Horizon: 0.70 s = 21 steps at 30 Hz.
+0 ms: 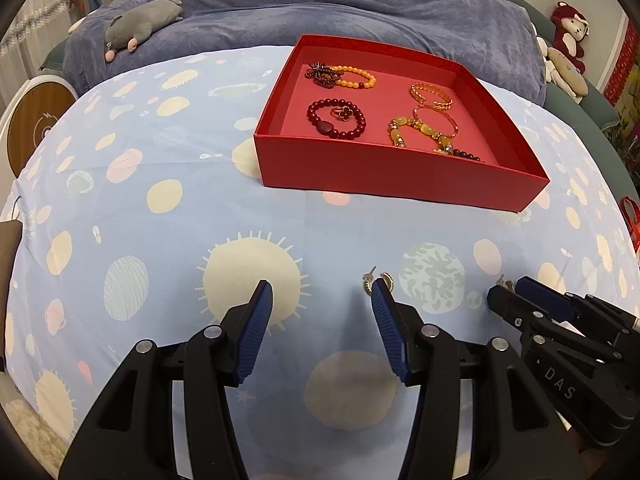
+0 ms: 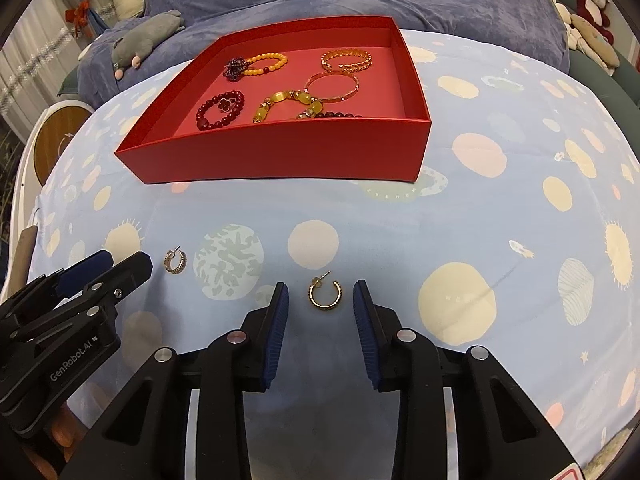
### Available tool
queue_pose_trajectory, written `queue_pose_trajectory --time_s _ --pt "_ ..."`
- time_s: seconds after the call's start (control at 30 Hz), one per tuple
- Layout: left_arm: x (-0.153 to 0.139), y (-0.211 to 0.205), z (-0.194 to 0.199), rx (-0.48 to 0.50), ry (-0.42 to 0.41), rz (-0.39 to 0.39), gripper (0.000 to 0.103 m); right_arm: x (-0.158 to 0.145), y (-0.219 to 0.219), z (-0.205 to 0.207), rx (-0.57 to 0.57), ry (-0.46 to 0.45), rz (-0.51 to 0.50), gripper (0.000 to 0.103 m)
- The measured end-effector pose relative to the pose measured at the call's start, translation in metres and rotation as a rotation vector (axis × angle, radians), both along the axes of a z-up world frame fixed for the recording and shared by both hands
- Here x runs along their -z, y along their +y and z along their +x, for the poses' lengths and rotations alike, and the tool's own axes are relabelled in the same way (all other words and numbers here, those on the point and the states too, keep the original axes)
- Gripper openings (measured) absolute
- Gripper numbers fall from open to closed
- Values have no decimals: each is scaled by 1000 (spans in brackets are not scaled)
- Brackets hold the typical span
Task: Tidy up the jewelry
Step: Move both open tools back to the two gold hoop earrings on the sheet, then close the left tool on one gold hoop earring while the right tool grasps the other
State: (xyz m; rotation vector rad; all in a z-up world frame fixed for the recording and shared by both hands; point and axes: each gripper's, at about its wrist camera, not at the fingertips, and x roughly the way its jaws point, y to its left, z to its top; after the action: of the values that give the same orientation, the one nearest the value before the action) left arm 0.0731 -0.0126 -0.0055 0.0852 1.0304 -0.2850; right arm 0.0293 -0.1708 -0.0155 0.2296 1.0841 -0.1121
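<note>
The right gripper (image 2: 319, 300) was seen spread wide with a gold hoop earring (image 2: 325, 290) lying flat on the planet-print sheet (image 2: 460, 220) between its fingertips, untouched; the left gripper (image 1: 322, 294) was also spread, its second hoop earring (image 2: 176, 260) just beyond the right-hand pad (image 1: 380, 300). A clean pick was judged to need the pads lowered to the sheet and closed across the hoop, fabric avoided, before the red box (image 2: 280, 152) of bracelets ahead was reached.
</note>
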Motion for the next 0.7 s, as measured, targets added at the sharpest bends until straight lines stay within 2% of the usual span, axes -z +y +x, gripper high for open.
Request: queue_pose_trajectory --time_s 0.07,0.13,0.5,0.7 --pt "1 -1 0 2 4 -9 53 0 1 0 -2 -1 -17 21" --pt "1 -4 -1 9 2 -8 53 1 0 -1 -4 -1 -34 17" --pt "13 -21 2 38 13 32 52 1 -2 -3 3 0 -15 16" --pt "14 -26 4 47 -7 60 40 1 -2 -4 4 0 -12 16"
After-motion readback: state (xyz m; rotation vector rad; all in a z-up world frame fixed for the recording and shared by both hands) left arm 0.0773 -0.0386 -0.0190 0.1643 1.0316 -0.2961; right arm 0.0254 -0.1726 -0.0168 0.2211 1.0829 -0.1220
